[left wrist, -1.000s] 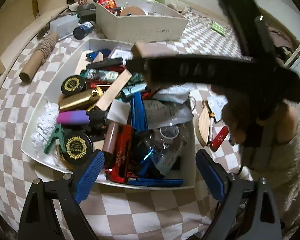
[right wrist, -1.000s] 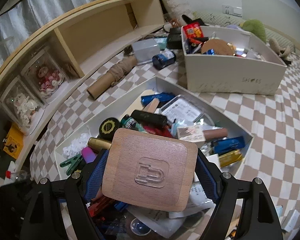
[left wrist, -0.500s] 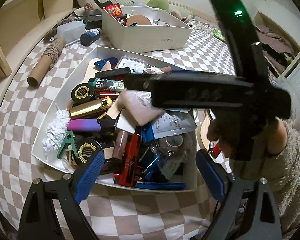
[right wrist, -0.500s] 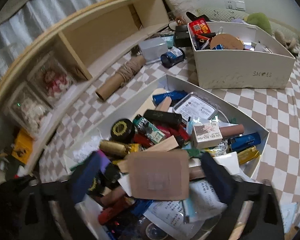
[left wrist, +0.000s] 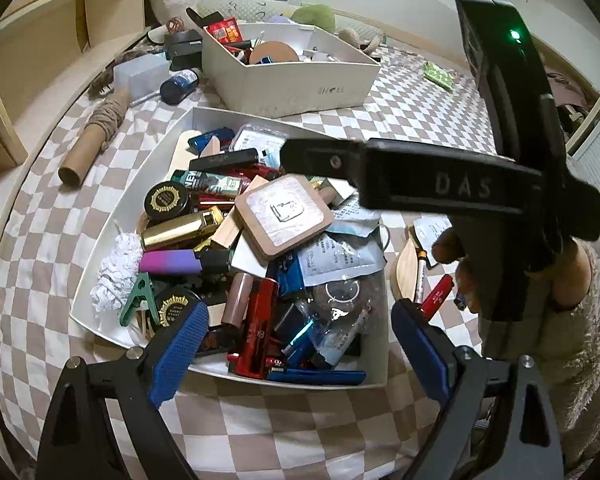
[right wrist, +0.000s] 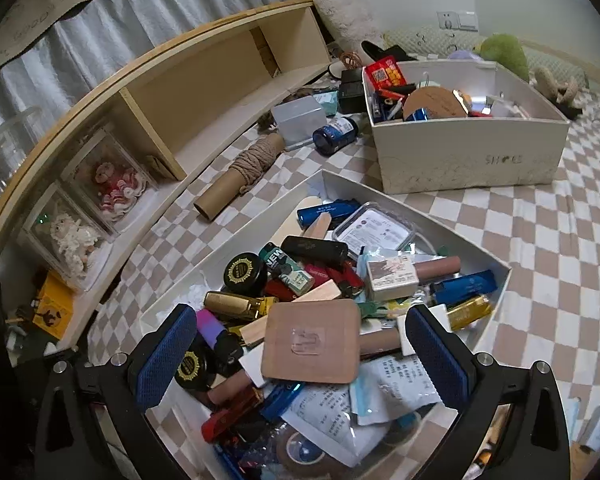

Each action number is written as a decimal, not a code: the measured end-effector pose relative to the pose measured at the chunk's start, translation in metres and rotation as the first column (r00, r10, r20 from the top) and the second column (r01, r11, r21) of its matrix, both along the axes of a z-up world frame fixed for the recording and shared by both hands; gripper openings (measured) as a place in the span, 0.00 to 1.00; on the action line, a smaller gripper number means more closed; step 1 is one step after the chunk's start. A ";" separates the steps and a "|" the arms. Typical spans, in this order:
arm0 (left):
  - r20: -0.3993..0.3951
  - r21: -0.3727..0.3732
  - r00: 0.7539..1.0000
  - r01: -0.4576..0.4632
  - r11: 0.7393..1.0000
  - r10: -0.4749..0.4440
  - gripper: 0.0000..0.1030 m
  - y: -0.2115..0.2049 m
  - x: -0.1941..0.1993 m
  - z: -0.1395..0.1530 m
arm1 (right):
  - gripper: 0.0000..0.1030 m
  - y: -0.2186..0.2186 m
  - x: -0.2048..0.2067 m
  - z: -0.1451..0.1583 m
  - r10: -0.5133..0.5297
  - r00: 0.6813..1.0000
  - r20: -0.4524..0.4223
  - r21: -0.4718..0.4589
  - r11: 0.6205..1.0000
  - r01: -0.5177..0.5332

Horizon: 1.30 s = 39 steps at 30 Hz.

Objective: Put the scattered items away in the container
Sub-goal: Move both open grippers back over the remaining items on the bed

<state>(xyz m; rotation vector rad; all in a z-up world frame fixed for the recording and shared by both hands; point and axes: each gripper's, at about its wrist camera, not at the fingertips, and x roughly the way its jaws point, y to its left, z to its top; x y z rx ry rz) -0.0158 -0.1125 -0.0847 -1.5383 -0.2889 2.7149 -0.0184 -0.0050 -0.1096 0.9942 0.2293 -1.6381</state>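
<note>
A white tray (left wrist: 176, 152) on the checkered cloth is piled with small items. A square wooden coaster with a clear hook (left wrist: 284, 216) lies on top of the pile; it also shows in the right wrist view (right wrist: 312, 340). My right gripper (right wrist: 300, 356) is open and empty above the coaster; its black body (left wrist: 440, 184) crosses the left wrist view. My left gripper (left wrist: 298, 344) is open and empty over the tray's near edge. A red lighter (left wrist: 436, 300) and a wooden piece (left wrist: 406, 268) lie outside the tray at right.
A white box (left wrist: 300, 80) full of items stands behind the tray. A cardboard tube with twine (left wrist: 92, 140), a blue bottle (left wrist: 178, 86) and a clear plastic box (left wrist: 140, 76) lie at back left. A wooden shelf (right wrist: 204, 108) runs along the left.
My right gripper opened and let go of the wooden coaster, which now lies on the pile in the tray. The right gripper then rose and drew back a little.
</note>
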 end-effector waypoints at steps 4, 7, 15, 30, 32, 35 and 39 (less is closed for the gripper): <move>-0.010 -0.017 1.000 -0.007 1.000 0.007 0.91 0.002 -0.001 0.004 | 1.00 0.009 0.000 0.011 -0.015 0.999 -0.038 -0.017 1.000 0.014; -0.019 -0.022 1.000 -0.012 1.000 0.012 0.91 0.003 -0.002 0.008 | 1.00 0.016 -0.002 0.021 -0.036 0.997 -0.064 -0.032 0.999 0.034; -0.090 -0.028 0.994 -0.069 0.997 0.066 0.91 0.001 -0.001 0.028 | 1.00 0.043 -0.005 0.038 -0.068 0.990 -0.125 -0.050 0.997 0.062; -0.173 0.019 0.978 -0.113 0.993 0.115 0.91 0.008 0.001 0.051 | 1.00 0.112 -0.020 0.056 -0.155 0.970 -0.189 -0.060 0.987 0.146; -0.180 0.008 0.978 -0.107 0.994 0.107 0.91 0.014 0.002 0.055 | 1.00 0.121 -0.022 0.057 -0.166 0.967 -0.194 -0.057 0.986 0.157; -0.190 -0.006 0.977 -0.101 0.995 0.098 0.91 0.023 0.003 0.059 | 1.00 0.133 -0.025 0.057 -0.178 0.964 -0.196 -0.055 0.984 0.170; -0.206 -0.014 0.974 -0.097 0.995 0.092 0.91 0.034 0.006 0.064 | 1.00 0.150 -0.027 0.059 -0.191 0.960 -0.206 -0.052 0.982 0.184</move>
